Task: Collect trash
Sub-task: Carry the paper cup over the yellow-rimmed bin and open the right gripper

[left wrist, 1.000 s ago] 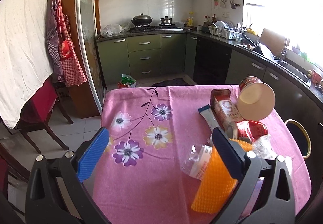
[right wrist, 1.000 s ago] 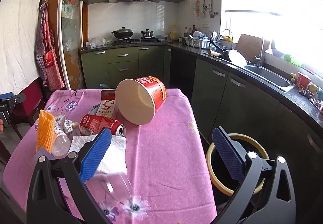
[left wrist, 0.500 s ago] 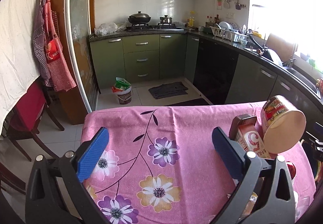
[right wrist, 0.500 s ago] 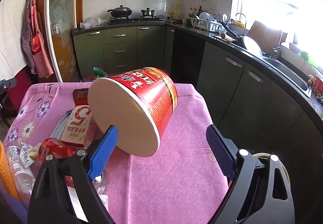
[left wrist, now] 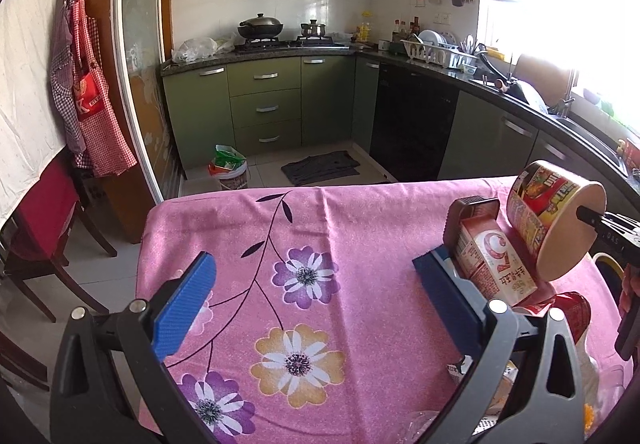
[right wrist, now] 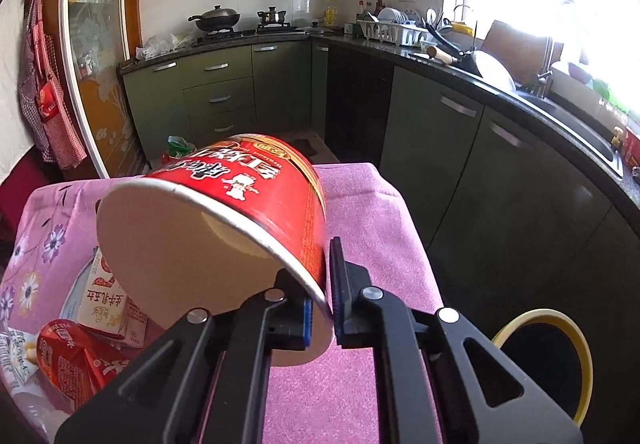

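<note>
Instant-noodle cup (right wrist: 224,219), on its side on the pink tablecloth (right wrist: 352,384), is pinched at its rim wall by the just-closed R gripper (right wrist: 326,308), yellow-rimmed bin (right wrist: 560,356) lying to its right; L gripper (left wrist: 316,304) is held wide open, empty

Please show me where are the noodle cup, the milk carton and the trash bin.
noodle cup (right wrist: 256,179): right wrist view, red side wall.
milk carton (left wrist: 494,264): left wrist view, printed face.
trash bin (right wrist: 586,340): right wrist view, yellow rim.
</note>
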A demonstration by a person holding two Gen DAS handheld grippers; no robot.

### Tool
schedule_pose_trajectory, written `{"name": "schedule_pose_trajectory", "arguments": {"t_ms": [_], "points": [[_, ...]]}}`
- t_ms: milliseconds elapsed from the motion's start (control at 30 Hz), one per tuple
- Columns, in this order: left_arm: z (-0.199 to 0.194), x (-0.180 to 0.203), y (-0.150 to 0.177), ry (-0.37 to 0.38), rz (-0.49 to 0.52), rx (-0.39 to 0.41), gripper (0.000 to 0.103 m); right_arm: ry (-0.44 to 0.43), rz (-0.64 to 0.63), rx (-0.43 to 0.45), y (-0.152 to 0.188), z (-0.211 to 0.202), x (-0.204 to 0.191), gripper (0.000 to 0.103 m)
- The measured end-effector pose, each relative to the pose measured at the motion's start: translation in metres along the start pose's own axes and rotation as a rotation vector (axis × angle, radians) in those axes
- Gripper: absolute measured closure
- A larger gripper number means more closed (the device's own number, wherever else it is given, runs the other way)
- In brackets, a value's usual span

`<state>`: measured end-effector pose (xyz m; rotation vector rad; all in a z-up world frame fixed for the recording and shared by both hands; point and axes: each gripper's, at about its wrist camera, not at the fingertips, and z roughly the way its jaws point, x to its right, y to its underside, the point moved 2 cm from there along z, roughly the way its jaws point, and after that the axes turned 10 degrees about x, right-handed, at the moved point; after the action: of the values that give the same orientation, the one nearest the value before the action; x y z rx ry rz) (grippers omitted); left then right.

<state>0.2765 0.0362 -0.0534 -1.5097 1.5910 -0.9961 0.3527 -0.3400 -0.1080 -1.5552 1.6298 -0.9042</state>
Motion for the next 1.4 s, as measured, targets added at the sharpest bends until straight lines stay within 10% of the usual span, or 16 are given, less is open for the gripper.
{"name": "schedule_pose_trajectory", "arguments": {"t_ms": [433, 900, 1033, 1133, 1400], "points": [[-0.023, 0.003, -0.011, 0.038, -0.016, 0.059, 0.006, -0.055, 0.165, -0.343, -0.053, -0.068, 0.140, 0.099], [-0.058, 0.033, -0.019, 0.147, 0.009, 0.067, 0.006, 0.188, 0.469, -0.585, 0.069, -0.074, 0.317, 0.098], [-0.084, 0.043, -0.019, 0.156, 0.031, 0.075, 0.006, 0.186, 0.514, -0.626, 0.096, -0.056, 0.326, 0.097], [-0.100, 0.048, -0.016, 0.176, 0.050, 0.067, 0.006, 0.181, 0.551, -0.626, 0.109, -0.053, 0.339, 0.077], [-0.129, 0.055, 0.002, 0.220, 0.070, -0.008, 0.006, 0.097, 0.524, -0.467, 0.090, -0.104, 0.315, 0.055]]}}
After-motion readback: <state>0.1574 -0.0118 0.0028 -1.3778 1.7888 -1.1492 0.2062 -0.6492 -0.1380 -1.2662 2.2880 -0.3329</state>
